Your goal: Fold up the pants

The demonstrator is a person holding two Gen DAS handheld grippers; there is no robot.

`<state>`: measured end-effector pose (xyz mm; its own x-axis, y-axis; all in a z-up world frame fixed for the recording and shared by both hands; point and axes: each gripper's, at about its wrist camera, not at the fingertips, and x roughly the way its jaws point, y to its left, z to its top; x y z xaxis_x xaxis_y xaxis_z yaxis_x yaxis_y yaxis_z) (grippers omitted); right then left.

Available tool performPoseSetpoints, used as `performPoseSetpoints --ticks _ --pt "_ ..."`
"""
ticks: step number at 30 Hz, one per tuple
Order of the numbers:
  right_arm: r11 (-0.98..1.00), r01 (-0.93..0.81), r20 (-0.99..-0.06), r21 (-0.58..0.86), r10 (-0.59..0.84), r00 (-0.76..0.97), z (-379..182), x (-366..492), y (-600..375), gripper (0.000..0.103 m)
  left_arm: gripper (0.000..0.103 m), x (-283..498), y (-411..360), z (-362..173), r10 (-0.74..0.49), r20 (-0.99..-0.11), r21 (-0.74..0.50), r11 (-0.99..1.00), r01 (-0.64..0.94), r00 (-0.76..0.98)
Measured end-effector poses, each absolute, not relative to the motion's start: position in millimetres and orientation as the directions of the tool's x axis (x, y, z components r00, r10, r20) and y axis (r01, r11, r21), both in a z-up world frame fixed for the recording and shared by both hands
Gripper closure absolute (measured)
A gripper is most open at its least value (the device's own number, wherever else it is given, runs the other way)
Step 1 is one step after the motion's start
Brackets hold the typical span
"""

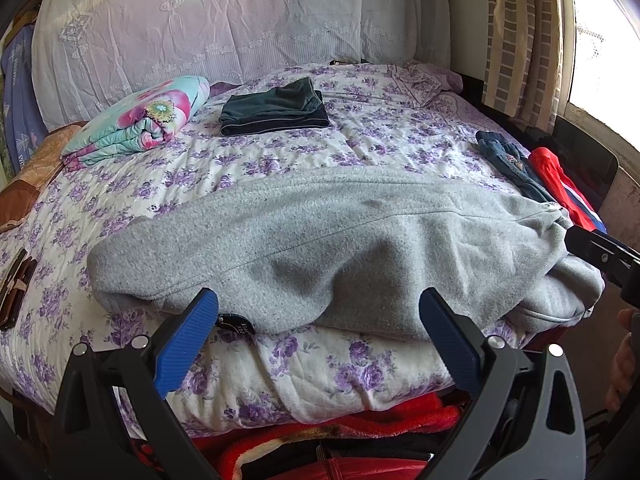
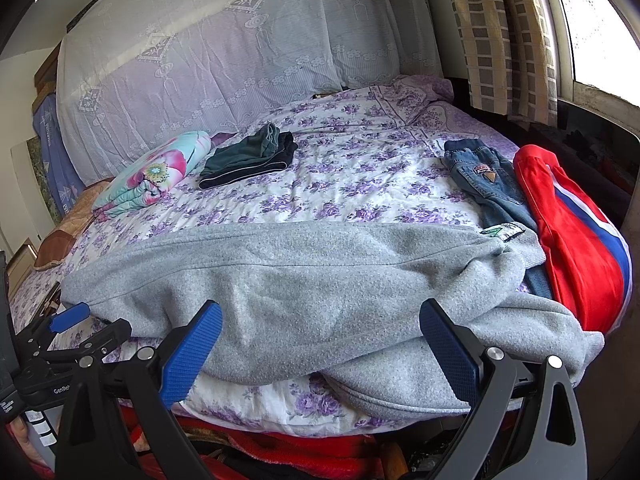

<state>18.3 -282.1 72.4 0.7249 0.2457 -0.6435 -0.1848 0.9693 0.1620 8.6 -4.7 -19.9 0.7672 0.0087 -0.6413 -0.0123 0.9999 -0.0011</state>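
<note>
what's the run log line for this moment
step: pre-grasp | left gripper: open | right gripper: open | grey pants: flat on bed

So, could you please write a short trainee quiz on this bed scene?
1. True or false: the left tongs are shut on the grey pants.
2. Which garment lies beside the jeans, at the bed's edge: A red pants, B yellow shirt?
3. What lies beside the floral quilt?

Key: 1 false, both tongs open. 2 A. 3 dark folded pants.

Floral quilt rolled near headboard; checked curtain by window.
</note>
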Motion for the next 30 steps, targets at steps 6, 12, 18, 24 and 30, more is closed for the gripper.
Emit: performPoseSetpoints --ticks 6,12,18,24,30 --pt "0.970 -0.183 -0.643 0.163 0.245 0.726 71.9 18.4 -282.0 0.004 0.005 8.9 -4.3 -19.3 0.009 -0.641 -0.001 1.000 -0.013 0.767" --pt "0.969 -0.184 -0.645 0.162 0.245 0.724 71.8 18.4 -281.8 0.004 0.005 8.7 -4.4 -20.8 0.009 -0.642 -0.001 1.000 -0.013 0.766" --pt "0.969 -0.184 -0.647 0.164 0.246 0.722 71.8 18.2 -281.3 0.004 0.005 9.0 -4.0 -21.3 0.008 -0.643 -0.002 1.000 -0.013 0.766" --pt "0.969 -0.186 -0.646 0.162 0.246 0.722 71.7 18.2 -281.4 0.004 0.005 8.7 -4.3 -23.2 0.008 -0.644 -0.003 1.000 -0.013 0.765" --pt "0.969 -0.186 -0.650 0.162 0.247 0.719 71.1 18.4 -281.4 0.004 0.005 9.0 -2.3 -27.9 -0.002 -0.656 -0.010 1.000 -0.006 0.755"
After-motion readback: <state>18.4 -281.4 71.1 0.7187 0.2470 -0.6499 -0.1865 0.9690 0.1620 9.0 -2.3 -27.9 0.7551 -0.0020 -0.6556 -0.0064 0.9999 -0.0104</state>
